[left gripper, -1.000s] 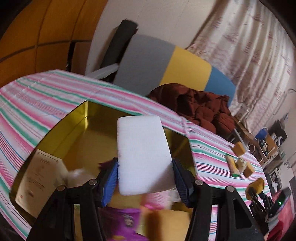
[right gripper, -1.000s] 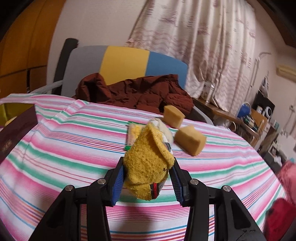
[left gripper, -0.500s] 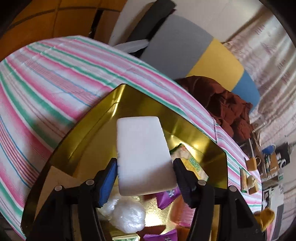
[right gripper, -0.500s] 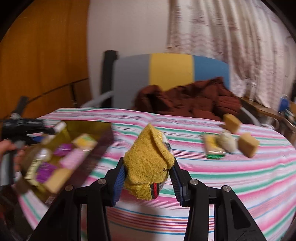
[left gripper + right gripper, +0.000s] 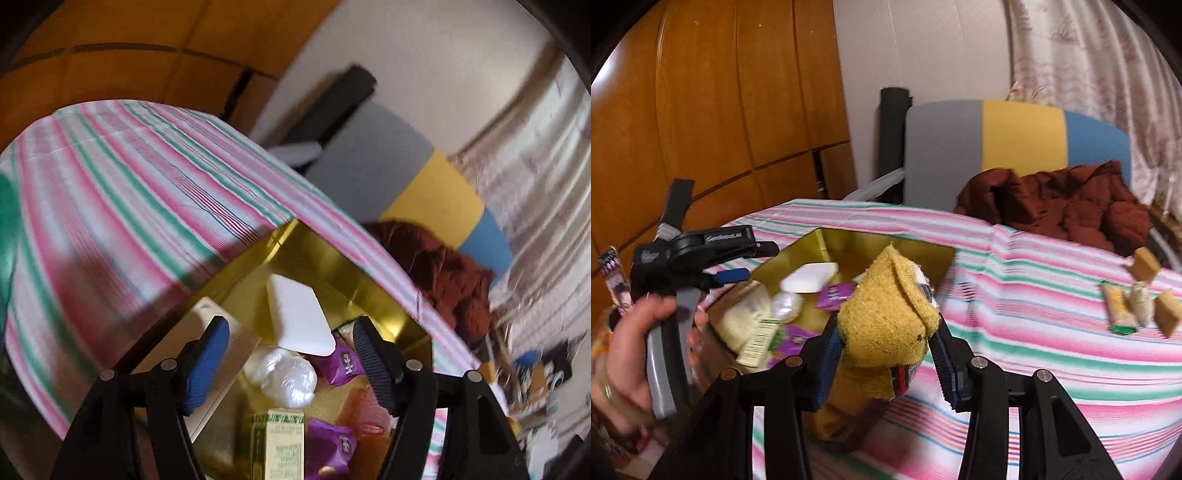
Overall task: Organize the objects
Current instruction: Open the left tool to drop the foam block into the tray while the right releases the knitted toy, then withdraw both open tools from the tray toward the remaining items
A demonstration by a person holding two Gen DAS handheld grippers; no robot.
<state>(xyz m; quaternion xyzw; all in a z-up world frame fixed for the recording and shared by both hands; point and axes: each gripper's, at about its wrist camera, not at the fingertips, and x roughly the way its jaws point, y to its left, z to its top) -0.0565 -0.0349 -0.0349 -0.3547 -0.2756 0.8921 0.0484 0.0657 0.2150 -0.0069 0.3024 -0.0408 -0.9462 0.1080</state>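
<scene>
My left claw (image 5: 290,360) is spreading, jaws standing wide with nothing pinched; the white block (image 5: 298,315) lies free beyond the blue pads, inside the gold box (image 5: 373,280) among purple packets (image 5: 338,363) and a white bag (image 5: 286,374). My right claw (image 5: 886,363) pinches the yellow knitted sock (image 5: 888,321) between its pads, over the box's near edge. On the striped desk (image 5: 1034,295), far right, I see sponge pieces (image 5: 1145,262) and a snack bar (image 5: 1119,308)
</scene>
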